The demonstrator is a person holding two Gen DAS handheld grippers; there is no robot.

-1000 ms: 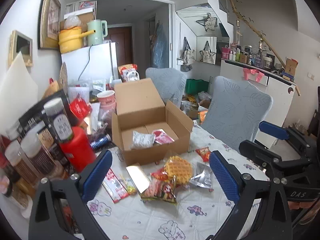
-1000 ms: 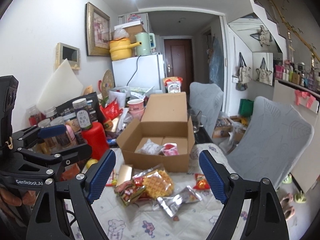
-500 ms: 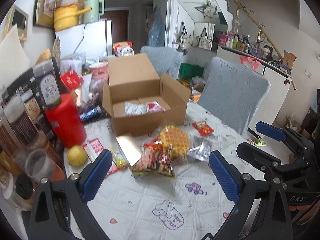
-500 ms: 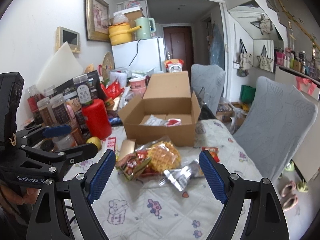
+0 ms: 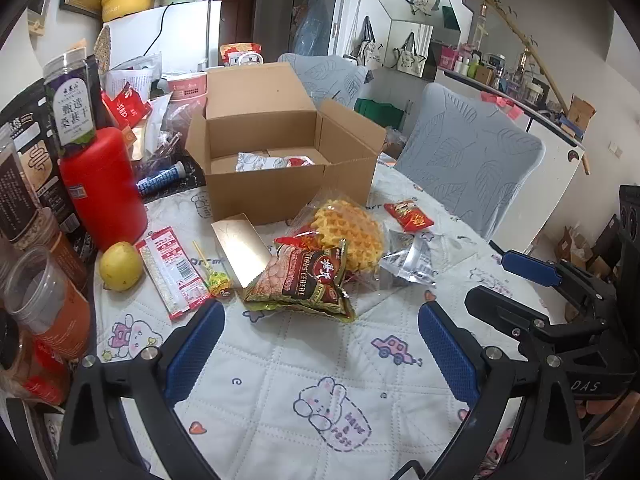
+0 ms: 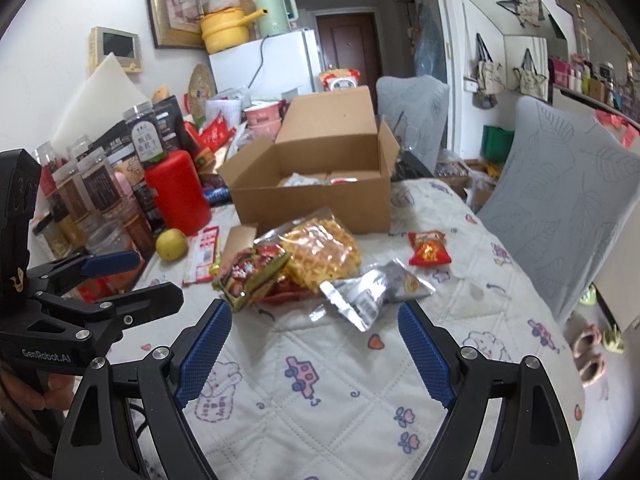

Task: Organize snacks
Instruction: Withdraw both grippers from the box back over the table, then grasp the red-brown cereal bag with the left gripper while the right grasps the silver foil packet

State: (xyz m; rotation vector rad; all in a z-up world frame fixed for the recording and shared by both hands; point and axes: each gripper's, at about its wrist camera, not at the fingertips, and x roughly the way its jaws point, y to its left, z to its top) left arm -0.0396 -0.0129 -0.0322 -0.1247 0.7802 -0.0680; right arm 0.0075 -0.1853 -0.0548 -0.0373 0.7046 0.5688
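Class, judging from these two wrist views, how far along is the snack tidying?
Done: two packets lie inside the cardboard box. In hand: nothing; left gripper and right gripper are open, empty. Left: waffle bag, cereal bag, silver pouch, red packet.

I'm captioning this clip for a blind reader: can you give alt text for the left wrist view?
Open tongs hover empty over a quilted tablecloth, facing a pile of snack packets in front of an open cardboard box. A red canister and a yellow fruit sit to the left.
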